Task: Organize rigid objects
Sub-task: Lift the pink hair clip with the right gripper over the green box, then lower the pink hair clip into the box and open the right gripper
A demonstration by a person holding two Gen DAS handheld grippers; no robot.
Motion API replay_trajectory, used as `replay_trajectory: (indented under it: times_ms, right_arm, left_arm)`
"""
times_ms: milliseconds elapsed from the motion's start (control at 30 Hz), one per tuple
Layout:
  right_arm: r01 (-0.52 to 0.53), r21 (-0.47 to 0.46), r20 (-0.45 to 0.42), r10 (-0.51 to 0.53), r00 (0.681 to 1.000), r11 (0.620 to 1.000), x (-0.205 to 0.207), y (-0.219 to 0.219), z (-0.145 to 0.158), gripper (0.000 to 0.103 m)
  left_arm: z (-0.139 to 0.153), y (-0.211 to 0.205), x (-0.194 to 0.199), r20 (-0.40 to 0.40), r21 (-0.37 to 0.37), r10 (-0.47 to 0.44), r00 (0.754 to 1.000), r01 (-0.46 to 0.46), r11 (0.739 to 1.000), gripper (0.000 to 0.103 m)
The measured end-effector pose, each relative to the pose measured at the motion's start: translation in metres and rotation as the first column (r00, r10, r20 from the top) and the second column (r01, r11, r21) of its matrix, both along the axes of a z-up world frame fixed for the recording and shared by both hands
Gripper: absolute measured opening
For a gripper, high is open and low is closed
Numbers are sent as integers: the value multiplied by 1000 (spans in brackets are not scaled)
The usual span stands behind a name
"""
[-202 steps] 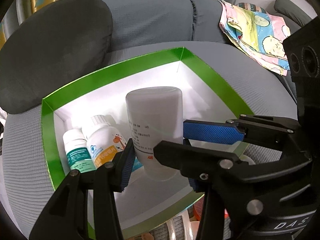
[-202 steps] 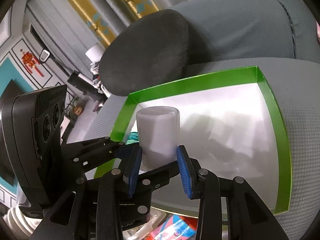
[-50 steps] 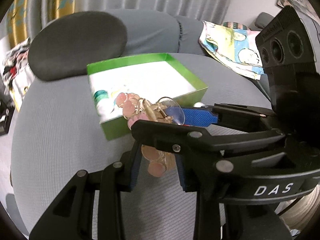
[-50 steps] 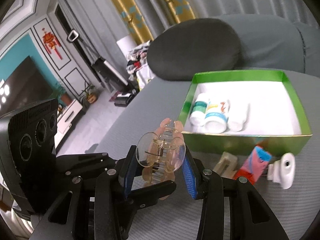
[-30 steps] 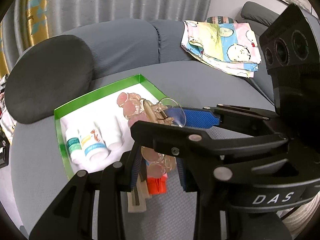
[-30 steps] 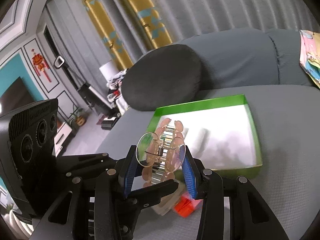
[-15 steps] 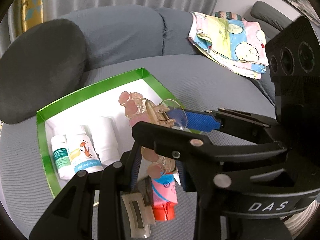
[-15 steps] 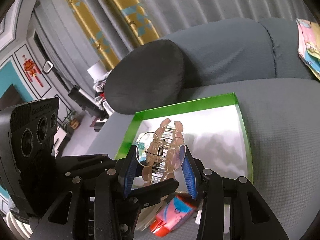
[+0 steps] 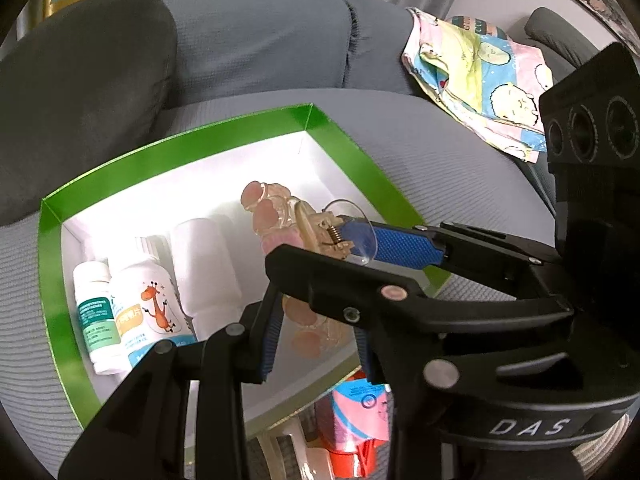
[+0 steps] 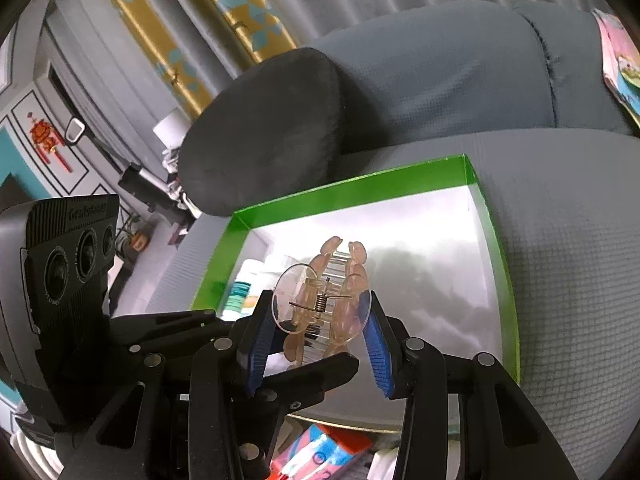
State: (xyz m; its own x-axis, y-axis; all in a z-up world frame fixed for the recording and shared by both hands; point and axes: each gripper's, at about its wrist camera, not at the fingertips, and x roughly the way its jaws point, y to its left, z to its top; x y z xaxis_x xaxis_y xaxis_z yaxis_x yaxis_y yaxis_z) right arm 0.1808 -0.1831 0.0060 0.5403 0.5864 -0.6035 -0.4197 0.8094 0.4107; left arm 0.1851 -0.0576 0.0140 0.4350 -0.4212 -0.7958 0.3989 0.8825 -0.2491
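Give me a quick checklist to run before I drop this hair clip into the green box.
1. Right gripper squeezing the hair clip by its round handles: ok.
2. Clip over the green box, inside its rim: ok in both views.
3. Landing spot free: ok; the three bottles lie along the left side, and the white floor beside them is bare.
4. Left gripper clear of the clip: cannot tell; its pads flank the teeth closely.
5. Drop height above the floor: cannot tell.
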Motion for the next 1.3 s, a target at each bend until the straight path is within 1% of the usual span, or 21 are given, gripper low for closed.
replay_trajectory:
  times_ms: [300,567,667,733,767,800,833,867,900,933,1067,1133,1200,1300]
  right_arm:
    - [8,-7,-28,-8,1000,1000,9,6,-8,45]
    - [13,-44,-53,-15,998,999,15,14,-13,45]
    - [24,-48,-60,-27,998,999,15,13,-14,45]
    - [34,-51,-66,-37,997,998,15,13,-15,45]
    - [40,-51,-66,-43,997,998,14,12,-15,45]
    - [47,-52,-65,-51,997,998,14,11,-14,45]
    - [52,-54,-61,-55,997,997,13,10,-14,45]
    - [57,-57,-54,-60,997,997,12,8,-13,46]
    - [64,-59,-44,-67,997,996,10,6,-11,48]
    - [74,-57,-30,-76,997,996,7,4,-8,48]
    - [104,-53,9,-104,995,993,-5,-7,2,50]
    - [119,-49,28,-118,993,992,-14,-14,7,54]
    - [138,-47,46,-136,990,989,-23,-21,11,61]
    - [166,-62,69,-162,984,984,-39,-31,17,66]
  left_arm:
    - [-12,4,6,-25,6,12,1000,-12,1000,31]
    - [-20,4,10,-42,27,24,999,-23,999,32]
    - [-20,4,10,-39,32,30,999,-28,999,33]
    - [-19,5,9,-36,37,38,999,-36,999,35]
    - [-19,6,9,-36,38,45,998,-44,998,37]
    - [-19,8,9,-38,38,53,998,-52,998,45]
    - [-19,9,9,-39,35,57,998,-56,998,56]
    - [-18,11,9,-37,34,67,997,-65,997,62]
    - [-16,13,8,-31,33,80,996,-79,996,71]
    - [-15,14,7,-27,32,87,996,-87,996,76]
    - [-8,17,0,-9,38,109,994,-108,993,83]
    - [-3,18,-6,14,56,121,993,-121,991,89]
    - [0,20,-12,31,65,126,992,-128,990,93]
    - [5,23,-22,53,71,140,989,-143,987,93]
